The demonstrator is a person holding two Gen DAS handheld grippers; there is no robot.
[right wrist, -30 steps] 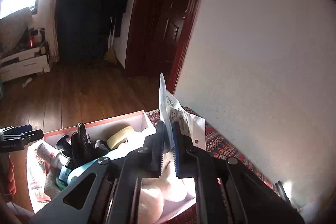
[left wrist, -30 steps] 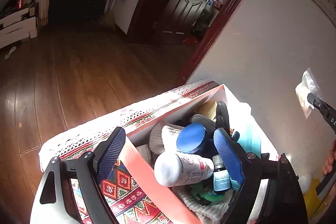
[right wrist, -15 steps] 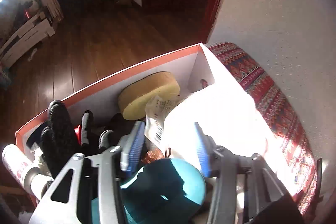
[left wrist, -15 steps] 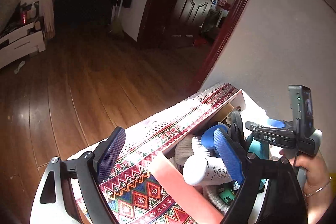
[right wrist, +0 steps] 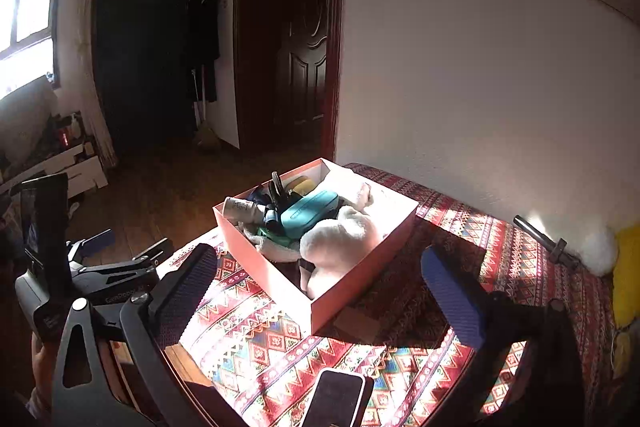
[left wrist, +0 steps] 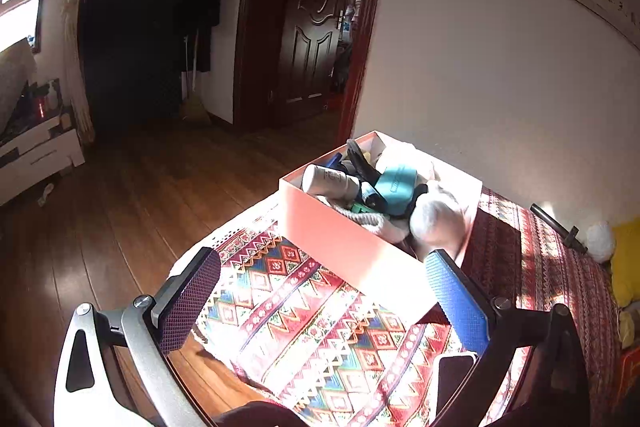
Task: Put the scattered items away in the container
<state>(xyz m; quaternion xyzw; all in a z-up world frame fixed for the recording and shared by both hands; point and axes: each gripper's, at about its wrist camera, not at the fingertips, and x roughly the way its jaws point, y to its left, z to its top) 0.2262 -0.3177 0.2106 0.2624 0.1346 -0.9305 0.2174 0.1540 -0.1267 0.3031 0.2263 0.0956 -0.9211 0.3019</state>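
An orange-pink box (left wrist: pixel 344 247) stands on the patterned cloth (left wrist: pixel 300 331), packed with a white bottle (left wrist: pixel 328 181), a teal pouch (left wrist: pixel 396 187), a black glove and a pale soft bundle (left wrist: pixel 436 217). My left gripper (left wrist: pixel 324 279) hangs back from the box's near wall, its jaws opening wide with nothing gripped. In the right wrist view the same box (right wrist: pixel 272 279) lies ahead of my right gripper (right wrist: pixel 316 259), whose jaws are also opening and hold nothing. The left gripper (right wrist: pixel 128 247) shows at that view's left edge.
A phone (right wrist: pixel 336 399) lies on the cloth close under the right gripper. A black rod (right wrist: pixel 540 235), a white fluffy thing (right wrist: pixel 596 247) and something yellow (right wrist: pixel 626 267) sit by the wall on the right. Wooden floor drops away left of the table edge.
Both grippers have drawn back from above the box. The right one let go of the paper packet into the box and opened; the left one opened wider.
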